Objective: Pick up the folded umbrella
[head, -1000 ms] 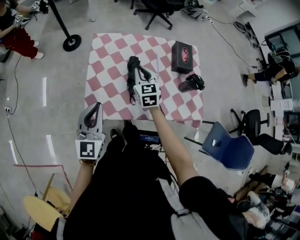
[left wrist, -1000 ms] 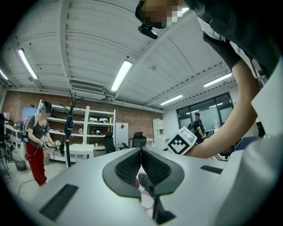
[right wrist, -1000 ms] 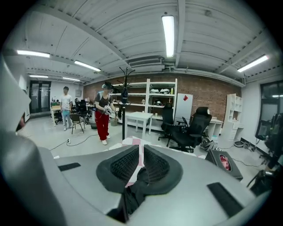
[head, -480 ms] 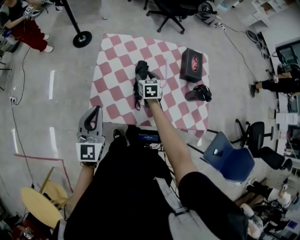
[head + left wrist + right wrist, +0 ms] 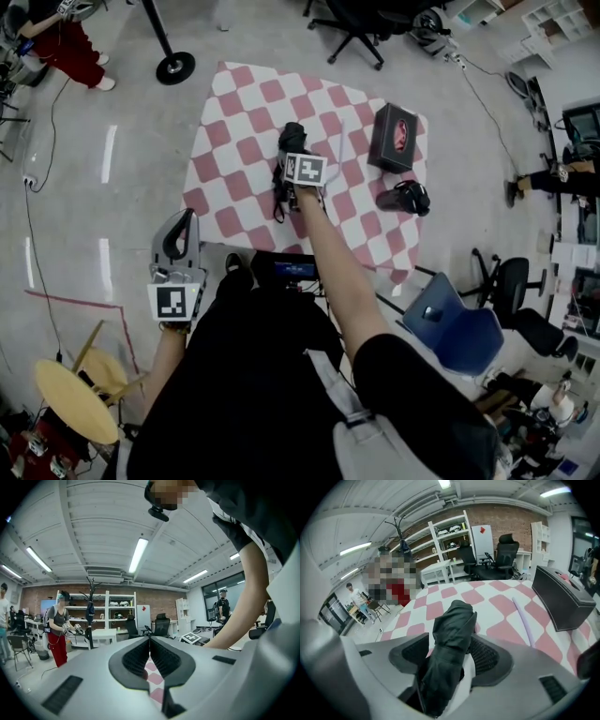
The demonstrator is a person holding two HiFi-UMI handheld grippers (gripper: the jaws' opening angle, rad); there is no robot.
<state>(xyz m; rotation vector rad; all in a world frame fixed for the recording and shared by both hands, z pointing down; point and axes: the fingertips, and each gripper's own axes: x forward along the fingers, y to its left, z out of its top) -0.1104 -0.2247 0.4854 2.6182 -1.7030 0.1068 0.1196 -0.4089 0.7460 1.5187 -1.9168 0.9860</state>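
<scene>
- Lying lengthwise near the middle of the checked cloth (image 5: 234, 122), the folded umbrella (image 5: 292, 139) has free cloth along both long sides & sits well clear of every cloth edge.
- R gripper (image 5: 298, 161) straddles the umbrella, tilted steeply down. Jaws are spreading wide w/ the umbrella between them; a gap shows beside one pad, so no squeeze.
- L gripper (image 5: 186, 221) hangs off the cloth's near-left corner over bare floor, jaws closed tip to tip, nothing in them.
- Black box (image 5: 396, 138) sits by the cloth's right edge, w/ a dark lumpy item (image 5: 405, 197) just nearer the person. Both are well apart from the umbrella.
- Thin lilac rod (image 5: 524, 620) lies on the cloth btw umbrella & box.
- Blue chair (image 5: 455, 323) stands off the near-right corner.
</scene>
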